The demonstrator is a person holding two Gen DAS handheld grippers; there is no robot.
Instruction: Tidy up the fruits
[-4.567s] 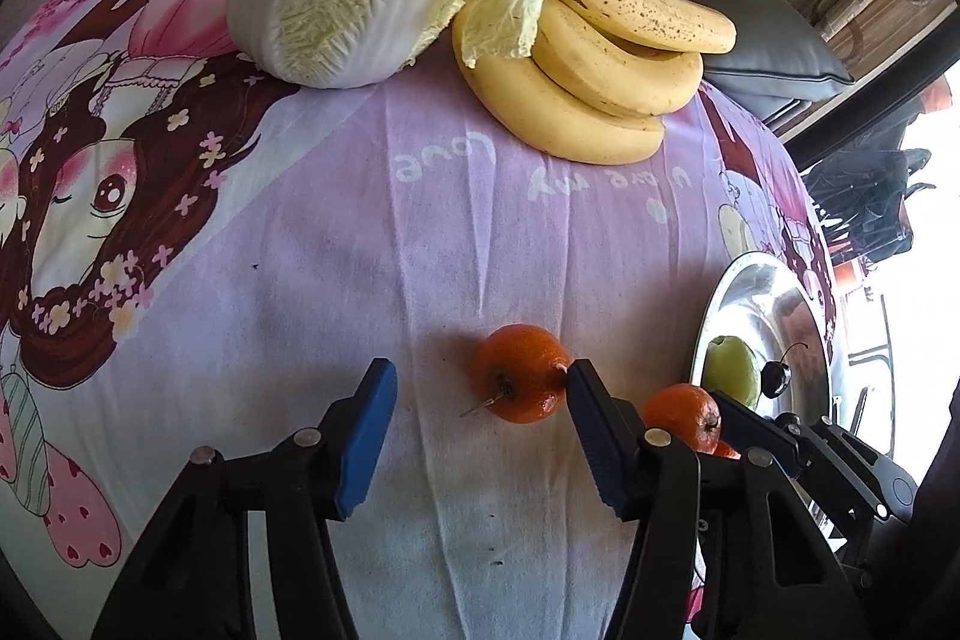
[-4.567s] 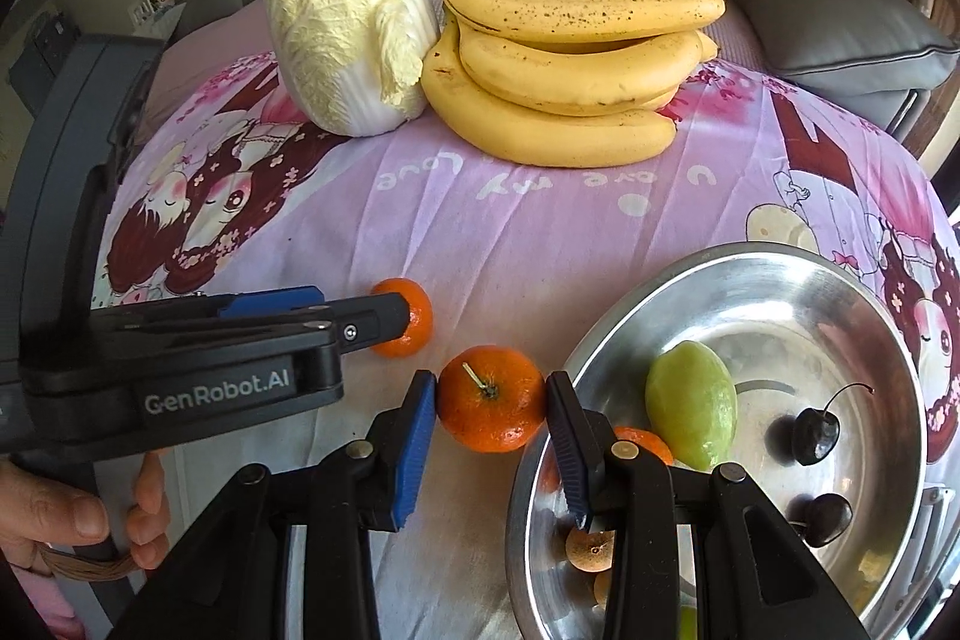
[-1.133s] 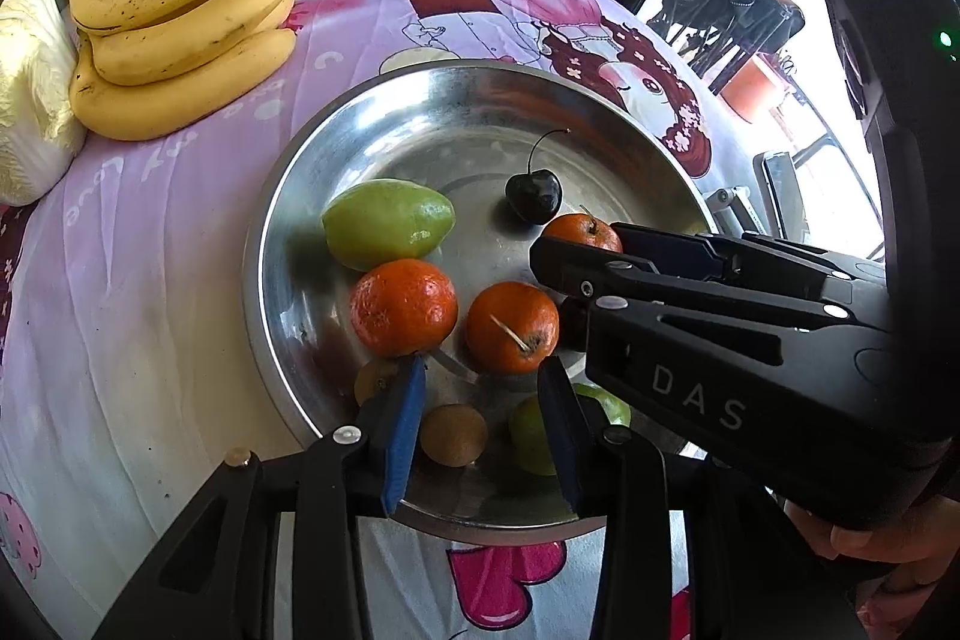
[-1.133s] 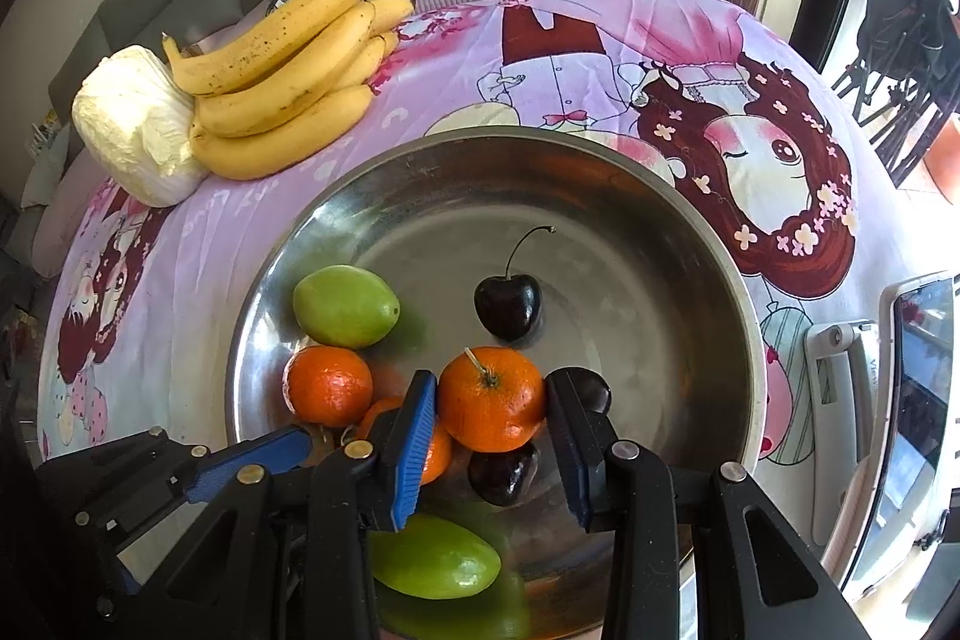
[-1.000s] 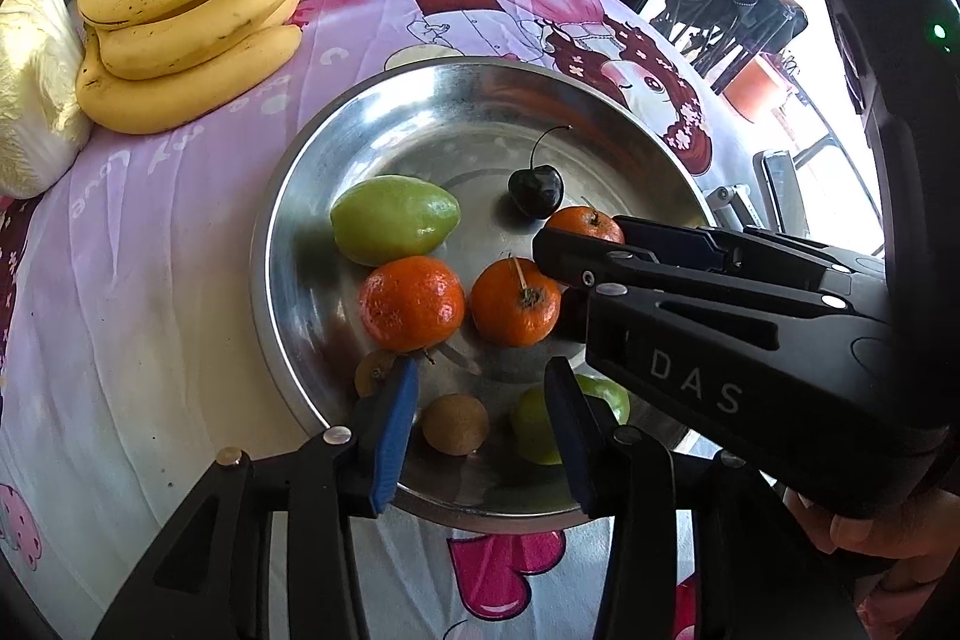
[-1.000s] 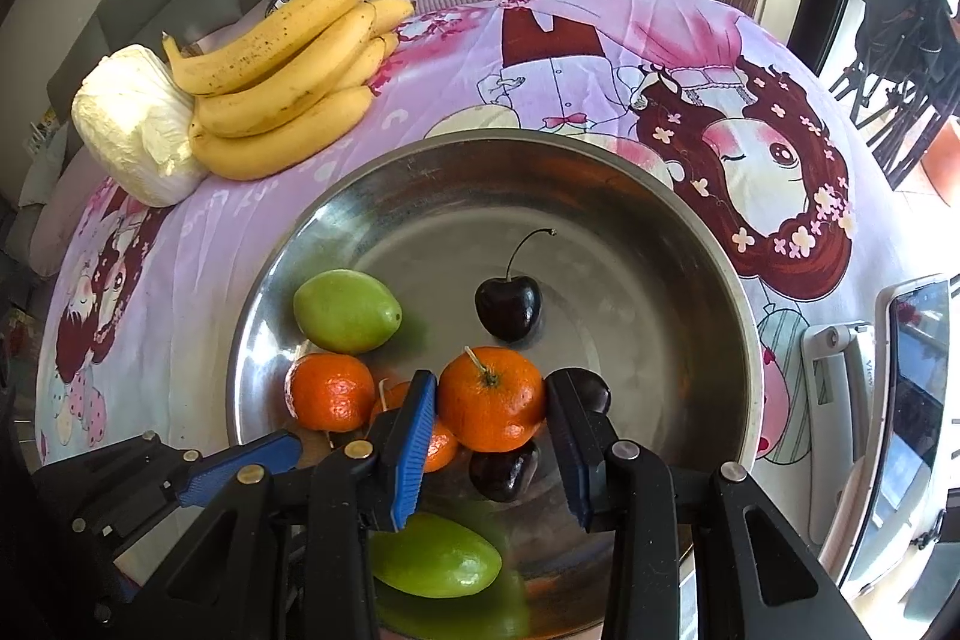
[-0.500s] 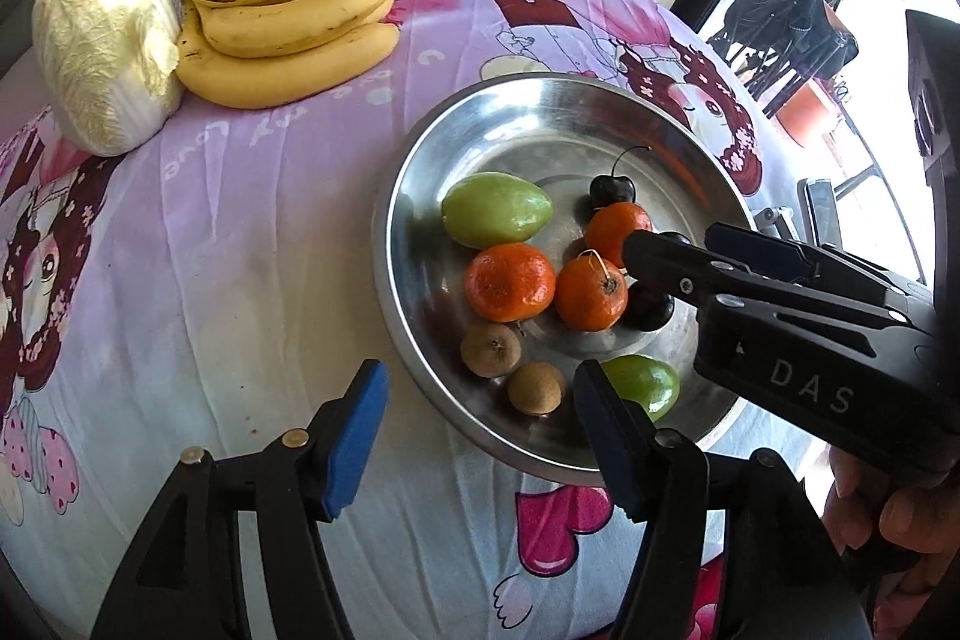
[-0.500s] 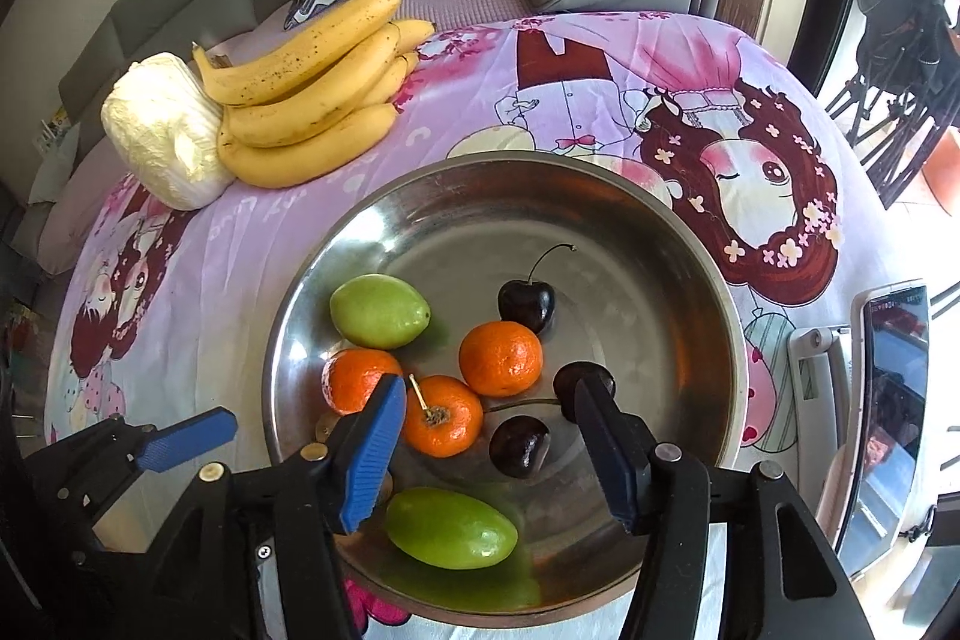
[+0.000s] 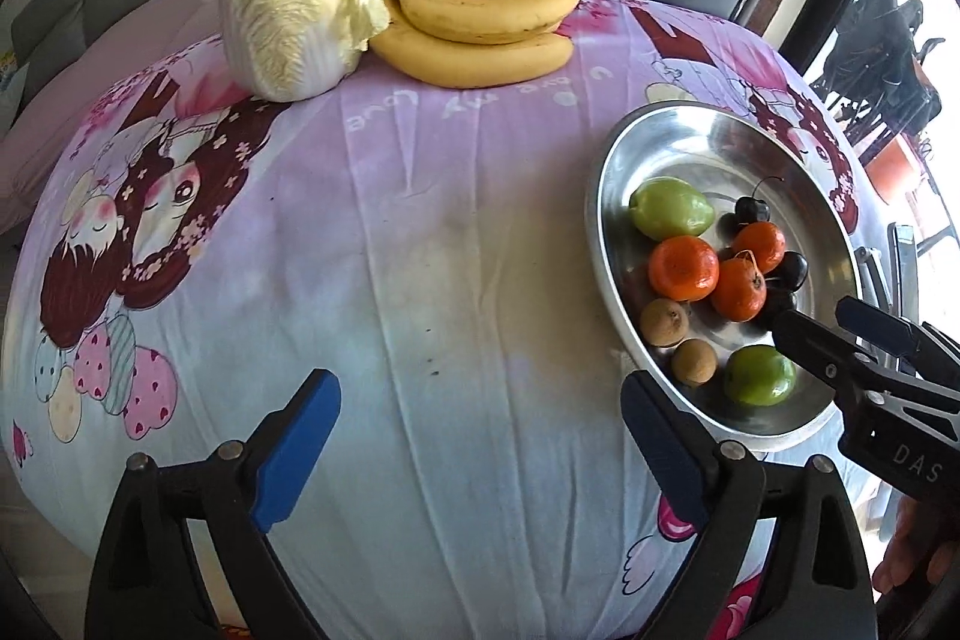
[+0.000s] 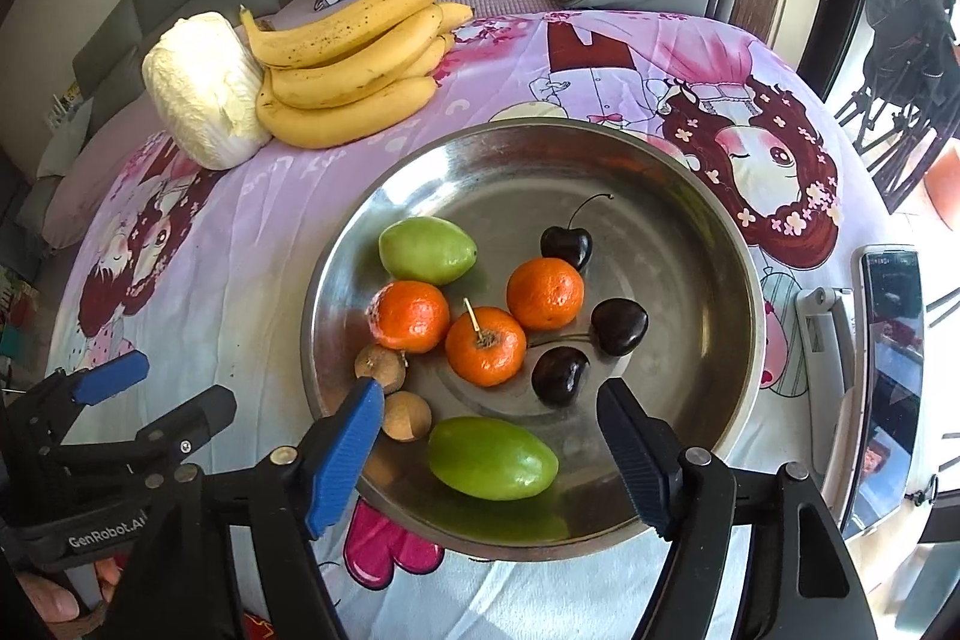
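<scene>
Left gripper [image 9: 480,436]: fingers opening wide, nothing between, over bare cloth on worktop [image 9: 420,220]. Right gripper [image 10: 486,436]: fingers opening, gripping nothing, hovering over near rim of steel bowl [image 10: 690,196]. Lettering: "GenRobot.AI" on left gripper body, "DAS" on right. In bowl: three oranges [image 10: 485,345], two green fruits [image 10: 492,457], three cherries [image 10: 619,326], two small brown fruits [image 10: 407,415]. Bananas [image 10: 348,64] and cabbage [image 10: 204,91] beyond bowl, on cloth.
</scene>
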